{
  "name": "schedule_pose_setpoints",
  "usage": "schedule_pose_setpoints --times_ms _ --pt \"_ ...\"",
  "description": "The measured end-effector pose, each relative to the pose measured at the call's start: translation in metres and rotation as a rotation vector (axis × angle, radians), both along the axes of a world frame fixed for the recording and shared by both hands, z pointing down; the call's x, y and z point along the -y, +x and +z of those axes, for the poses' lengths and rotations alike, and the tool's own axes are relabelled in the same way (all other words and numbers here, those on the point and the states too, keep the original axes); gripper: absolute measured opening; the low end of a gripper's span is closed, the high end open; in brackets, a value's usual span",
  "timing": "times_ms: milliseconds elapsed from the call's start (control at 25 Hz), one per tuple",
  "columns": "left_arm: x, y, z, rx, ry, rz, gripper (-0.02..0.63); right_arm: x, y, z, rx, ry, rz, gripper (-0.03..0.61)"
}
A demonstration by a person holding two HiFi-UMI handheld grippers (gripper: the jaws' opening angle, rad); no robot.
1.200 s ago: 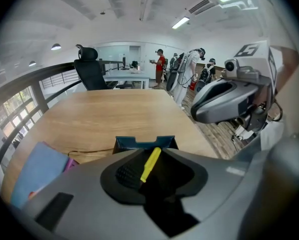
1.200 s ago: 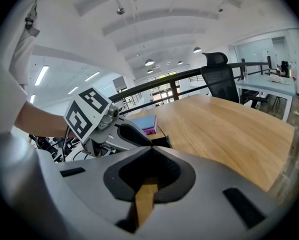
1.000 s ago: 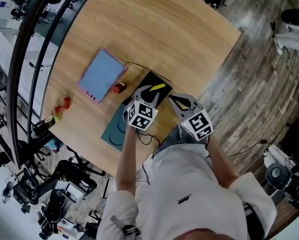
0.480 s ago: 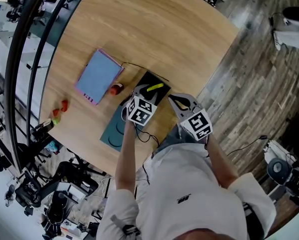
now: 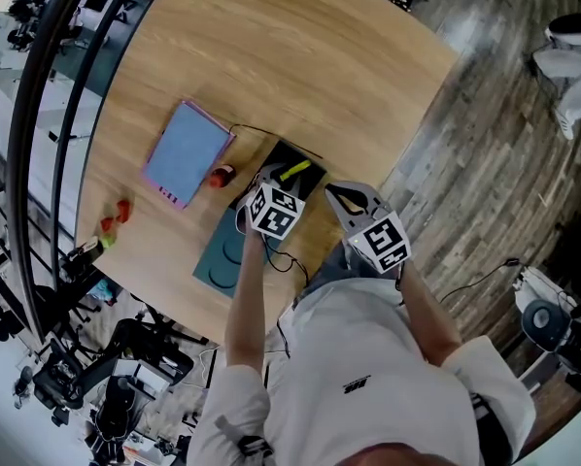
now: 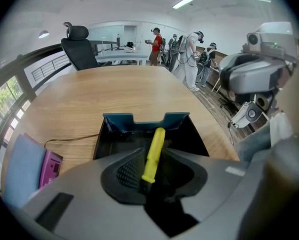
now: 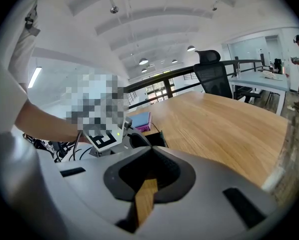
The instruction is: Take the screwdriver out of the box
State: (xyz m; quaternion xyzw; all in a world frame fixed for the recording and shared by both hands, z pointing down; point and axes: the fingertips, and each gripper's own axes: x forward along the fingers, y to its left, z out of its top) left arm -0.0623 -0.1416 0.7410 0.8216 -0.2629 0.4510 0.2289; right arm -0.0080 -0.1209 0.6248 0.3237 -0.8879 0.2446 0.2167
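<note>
Screwdriver: yellow, lying in the open box.
Left gripper: jaws astride the handle, just been closing, not yet pinching.
Right gripper: closed, empty, beside the box.
Risk: an off-centre pinch could roll the handle away or let it slip back; a jaw could snag the box wall.

Open-plan office-lab: office chair, desks, ceiling lights (camera gear heaped nearby).
</note>
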Motion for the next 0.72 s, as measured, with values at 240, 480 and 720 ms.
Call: schedule_pose_setpoints --times_ms 240,480,720 --pt "-0.006 0.003 -0.001 0.009 0.000 0.022 0.077 -0.001 0.004 -0.002 0.000 0.006 0.007 -0.006" --pt "-0.009 0.005 -0.008 -0.001 0.012 0.029 0.075 0.000 0.008 -0.005 -0.003 0.011 0.013 -0.006" --pt "-0.007 -0.001 -0.025 -0.013 0.052 -0.006 0.075 -0.002 0.010 -0.009 -0.005 0.022 0.010 -0.005"
